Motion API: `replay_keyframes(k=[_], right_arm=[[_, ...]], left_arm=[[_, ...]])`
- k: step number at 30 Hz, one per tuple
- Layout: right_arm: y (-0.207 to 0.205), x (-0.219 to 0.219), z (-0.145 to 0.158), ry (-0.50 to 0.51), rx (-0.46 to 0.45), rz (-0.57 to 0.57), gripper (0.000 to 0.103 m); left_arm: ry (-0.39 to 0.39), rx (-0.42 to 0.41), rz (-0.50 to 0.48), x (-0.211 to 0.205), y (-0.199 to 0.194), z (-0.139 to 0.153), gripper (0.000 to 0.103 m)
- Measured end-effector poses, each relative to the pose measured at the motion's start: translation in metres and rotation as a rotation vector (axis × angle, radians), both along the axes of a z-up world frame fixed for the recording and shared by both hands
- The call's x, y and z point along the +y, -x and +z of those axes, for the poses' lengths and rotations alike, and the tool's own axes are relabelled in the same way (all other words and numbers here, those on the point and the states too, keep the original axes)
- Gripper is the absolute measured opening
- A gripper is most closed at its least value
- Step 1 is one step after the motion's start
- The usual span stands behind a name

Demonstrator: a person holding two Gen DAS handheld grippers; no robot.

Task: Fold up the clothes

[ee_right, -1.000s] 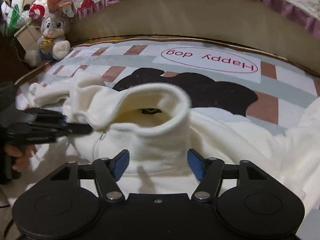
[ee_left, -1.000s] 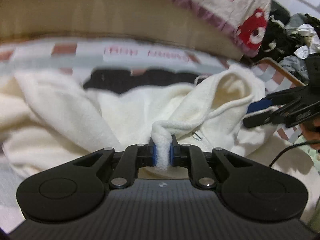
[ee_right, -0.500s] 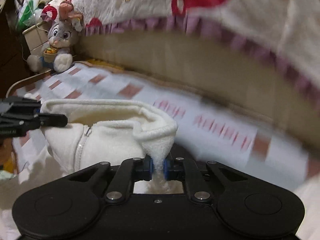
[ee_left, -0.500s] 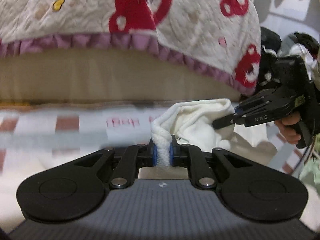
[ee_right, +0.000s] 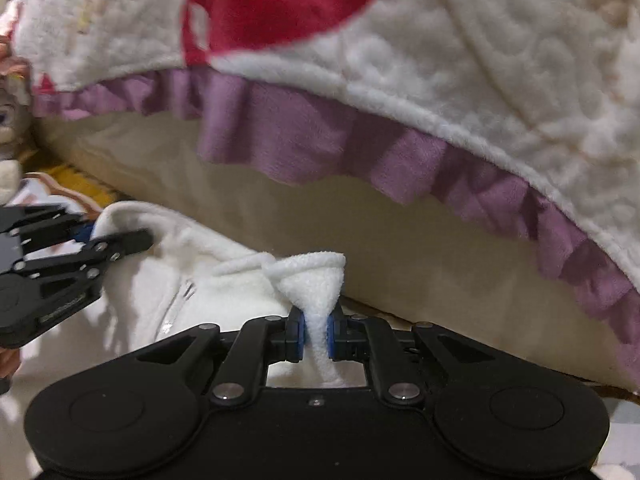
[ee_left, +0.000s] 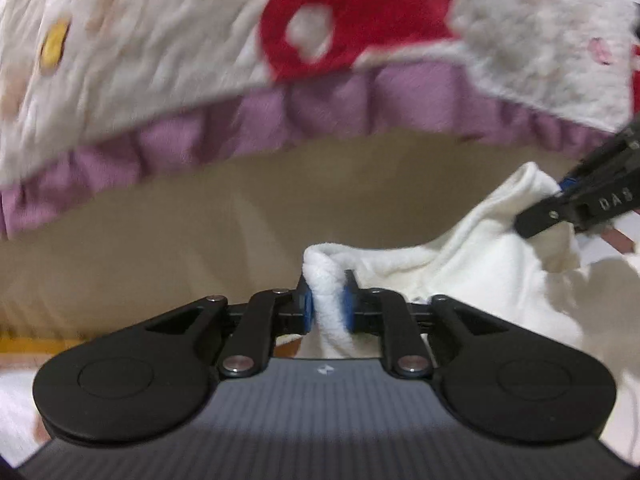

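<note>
Both hand-held grippers carry a cream fleece jacket's top edge toward the bed's side

The left hand-held gripper [ee_left: 326, 309] has a rolled fold of the cream fleece jacket [ee_left: 448, 276] between its blue pads, its jaws opening though the pads still touch the cloth; the right hand-held gripper [ee_right: 316, 334] is clamped tight on another pinch of the same edge. The jacket lies straight ahead of and under both, its held edge stretched sideways from one tool to the other, zipper [ee_right: 176, 308] between them, so neither hand is clearly nearer. I judge the coming move turns on laying that edge down level. Beyond stands the tan bed side [ee_right: 360, 216] under a quilted blanket [ee_right: 460, 60] with red shapes and a purple frill. The only legible writing is "DAS" on the right tool in the left view; the lettering on the other tool is too small to read.
</note>
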State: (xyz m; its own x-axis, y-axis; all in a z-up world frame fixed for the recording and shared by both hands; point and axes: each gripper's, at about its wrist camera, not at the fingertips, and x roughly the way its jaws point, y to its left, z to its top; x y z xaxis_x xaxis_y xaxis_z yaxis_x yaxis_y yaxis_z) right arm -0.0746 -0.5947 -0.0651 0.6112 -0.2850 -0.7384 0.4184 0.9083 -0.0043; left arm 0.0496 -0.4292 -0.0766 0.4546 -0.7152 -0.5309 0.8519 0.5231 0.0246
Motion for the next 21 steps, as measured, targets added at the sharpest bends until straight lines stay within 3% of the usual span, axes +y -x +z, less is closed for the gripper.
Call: replay_keyframes(k=[4, 8, 10, 12, 17, 19, 21], right_arm=[[-0.003, -0.002, -0.02, 0.046, -0.008, -0.06, 0.011], [-0.003, -0.002, -0.027, 0.081, -0.029, -0.129, 0.012], [-0.006, -0.002, -0.031, 0.1, -0.015, -0.169, 0.018], [-0.006, 0.0, -0.032, 0.105, -0.01, -0.21, 0.018], [-0.004, 0.011, -0.032, 0.161, 0.018, -0.291, 0.033], [-0.003, 0.025, -0.028, 0.184, 0.014, -0.254, 0.034], [-0.006, 0.042, -0.022, 0.133, -0.017, -0.181, 0.041]], left_arm=[[0.066, 0.161, 0.075, 0.049, -0.02, -0.006, 0.038], [0.031, 0.154, 0.149, 0.125, -0.037, -0.006, 0.041], [-0.022, 0.145, 0.24, 0.165, -0.044, -0.01, 0.041], [-0.068, 0.168, 0.351, 0.207, -0.051, -0.016, 0.041], [0.01, 0.289, 0.582, 0.318, -0.047, -0.038, 0.047], [0.017, 0.306, 0.668, 0.351, -0.041, -0.047, 0.048], [0.009, 0.333, 0.747, 0.378, -0.041, -0.051, 0.048]])
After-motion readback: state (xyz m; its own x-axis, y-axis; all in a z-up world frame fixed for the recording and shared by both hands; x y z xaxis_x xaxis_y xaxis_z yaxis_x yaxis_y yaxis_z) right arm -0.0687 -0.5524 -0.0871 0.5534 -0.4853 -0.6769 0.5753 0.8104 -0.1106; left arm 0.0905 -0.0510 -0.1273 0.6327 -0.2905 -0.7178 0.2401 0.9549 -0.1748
